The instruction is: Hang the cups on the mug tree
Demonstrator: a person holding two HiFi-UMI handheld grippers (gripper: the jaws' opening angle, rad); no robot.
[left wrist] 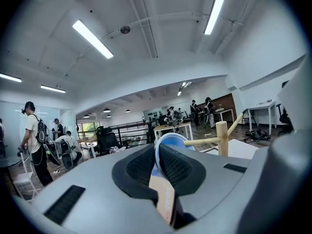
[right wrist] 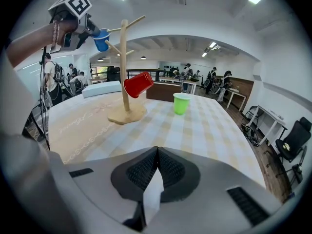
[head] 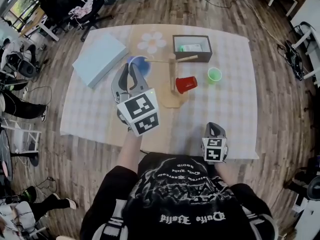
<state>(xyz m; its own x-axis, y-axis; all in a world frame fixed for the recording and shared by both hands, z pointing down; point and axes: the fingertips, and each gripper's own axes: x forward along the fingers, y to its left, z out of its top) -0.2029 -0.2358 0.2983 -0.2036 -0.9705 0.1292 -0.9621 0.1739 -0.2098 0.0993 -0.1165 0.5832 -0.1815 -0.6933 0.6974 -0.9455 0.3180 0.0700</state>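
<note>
My left gripper (head: 131, 74) is raised above the table's middle left, shut on the rim of a blue cup (head: 140, 64). In the left gripper view the blue cup (left wrist: 170, 141) is pinched between the pads, just left of a peg of the wooden mug tree (left wrist: 222, 137). The mug tree (head: 172, 74) stands at the table's centre, and a red cup (head: 186, 84) hangs on its right side. A green cup (head: 214, 75) stands upright on the cloth to the right. My right gripper (head: 214, 130) rests shut and empty at the table's near edge.
A dark open box (head: 192, 48) sits at the back behind the tree. A pale blue flat box (head: 99, 59) lies at the back left, with a flower-shaped mat (head: 152, 42) between them. Chairs, desks and people surround the table.
</note>
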